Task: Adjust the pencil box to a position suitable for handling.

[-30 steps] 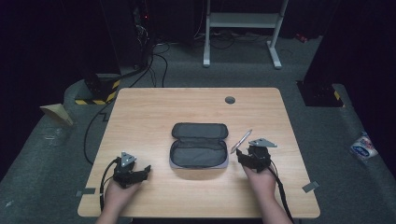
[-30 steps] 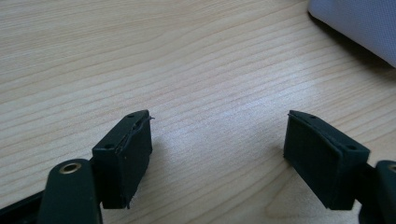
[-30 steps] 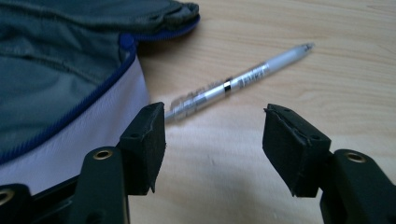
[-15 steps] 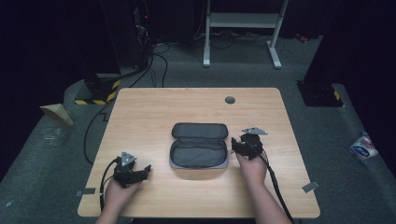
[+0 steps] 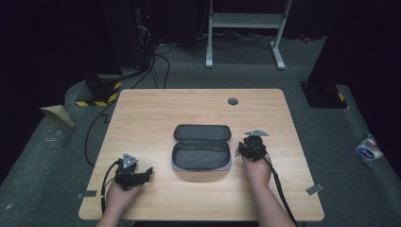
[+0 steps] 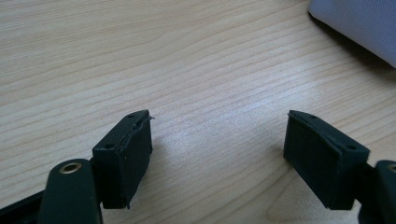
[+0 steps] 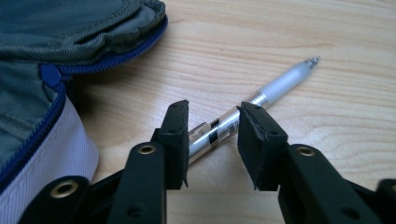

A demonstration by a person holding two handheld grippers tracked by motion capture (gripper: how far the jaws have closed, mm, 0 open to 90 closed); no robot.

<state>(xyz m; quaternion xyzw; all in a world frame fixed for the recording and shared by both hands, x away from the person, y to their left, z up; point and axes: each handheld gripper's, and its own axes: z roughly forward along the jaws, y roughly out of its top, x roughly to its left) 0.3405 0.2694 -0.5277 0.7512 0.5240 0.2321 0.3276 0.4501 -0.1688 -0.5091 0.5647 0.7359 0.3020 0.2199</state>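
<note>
Brought the right claw (image 5: 250, 142) forward and inward since a second ago, from the near-right part of the bench (image 5: 165, 109) to just beside the right end of the case (image 5: 202, 146), and down over the pen (image 7: 280, 84). Have just been narrowing its jaws, with the pen between them; seen through the right gripper view (image 7: 212, 116), straddling the clear rear part of the barrel, pads close on either side but not visibly pressing yet, so best read as released and about to grasp. Kept the left claw (image 5: 142, 174) parked near the near-left corner, jaws spread wide over bare wood (image 6: 217, 135), grasping nothing. Lies flat on the bench, that pen, just right of the open case (image 7: 46, 70) and apart from it, not inside. Runs slantwise: long axis from the clip end nearest the hand and case out toward the far edge and a little right, with the metal tip leading away. Looks light, stiff and slim, with a smooth plastic barrel, so likely to roll on the wood and to slip or swivel in a loose pinch. Would suggest pinching across the barrel near its middle, square to the long axis rather than at a slant, firmly enough to stop pivoting, and steering clear of the thin tip. Should then need turning to match the length of the case before lowering in.
</note>
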